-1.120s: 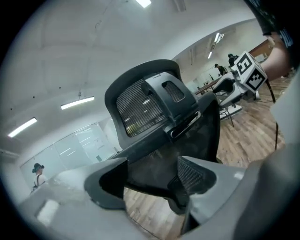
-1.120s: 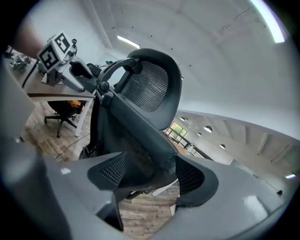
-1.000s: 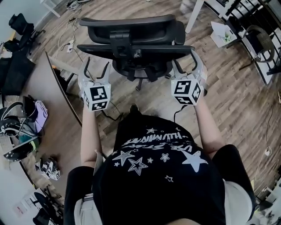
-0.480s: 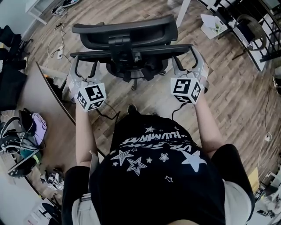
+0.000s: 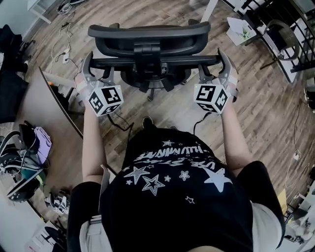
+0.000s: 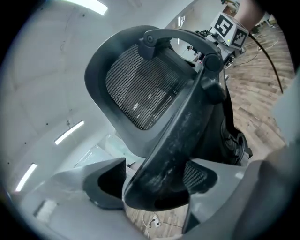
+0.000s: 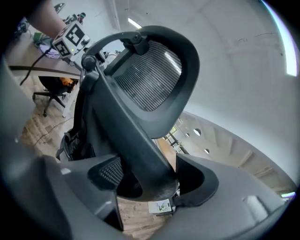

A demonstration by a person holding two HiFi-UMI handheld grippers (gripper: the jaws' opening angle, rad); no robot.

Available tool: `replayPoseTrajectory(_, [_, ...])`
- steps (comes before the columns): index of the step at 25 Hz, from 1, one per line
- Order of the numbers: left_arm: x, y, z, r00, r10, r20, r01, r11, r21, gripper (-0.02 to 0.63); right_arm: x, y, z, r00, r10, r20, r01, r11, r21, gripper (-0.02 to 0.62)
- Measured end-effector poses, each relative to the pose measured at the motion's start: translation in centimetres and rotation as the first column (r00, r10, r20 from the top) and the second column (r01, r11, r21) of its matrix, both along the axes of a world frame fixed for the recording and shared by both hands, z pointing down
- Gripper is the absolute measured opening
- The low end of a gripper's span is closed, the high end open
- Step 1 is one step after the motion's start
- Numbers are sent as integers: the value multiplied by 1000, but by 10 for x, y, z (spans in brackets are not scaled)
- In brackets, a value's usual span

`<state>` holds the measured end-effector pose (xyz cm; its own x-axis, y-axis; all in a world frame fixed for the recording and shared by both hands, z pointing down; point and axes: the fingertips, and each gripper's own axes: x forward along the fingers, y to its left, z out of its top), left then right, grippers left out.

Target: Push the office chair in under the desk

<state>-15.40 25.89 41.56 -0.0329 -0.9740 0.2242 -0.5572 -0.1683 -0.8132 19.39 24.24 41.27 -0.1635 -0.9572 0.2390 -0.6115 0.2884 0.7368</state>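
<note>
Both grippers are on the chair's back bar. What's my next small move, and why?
Probably push forward a little, both sides evenly. The left gripper and right gripper each clamp an end of the bar, and the chair faces squarely away. Ahead only a white leg shows, no desktop, so go gently.

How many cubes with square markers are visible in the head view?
2. One marker cube sits on the left gripper, the other marker cube on the right gripper. Both grippers' jaws grip the office chair by its back bar. None seems hidden.
</note>
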Motion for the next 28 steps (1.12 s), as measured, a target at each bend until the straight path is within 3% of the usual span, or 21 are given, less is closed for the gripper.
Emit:
replayPoseTrajectory(3, [-1,-6,3,1000,25,-6,-25,1000,14,348,-2,-7,4,999,10,-39,-10,1000,6,333])
replayPoseTrajectory(10, [0,-10,-2,998,59,-10,-58,996,67,339,-5,-14,4,999,8,-31,-8,1000,13,328])
replayPoseTrajectory(15, [-10,-30,-2,997,79,-9,-79,996,52,339,-16,-29,2,999,9,-39,-8,999,31,327])
replayPoseTrajectory(21, [-30,-67,2,987,160,22,-160,987,-2,339,-35,-53,2,999,23,-49,-21,999,35,325])
replayPoseTrajectory(25, [-32,-94,1,977,212,-20,-212,977,5,341,-39,-68,5,996,67,-65,-66,998,17,316])
replayPoseTrajectory(28, [-34,-119,2,978,209,-11,-209,978,-2,341,-39,-83,4,992,107,-70,-106,994,17,313])
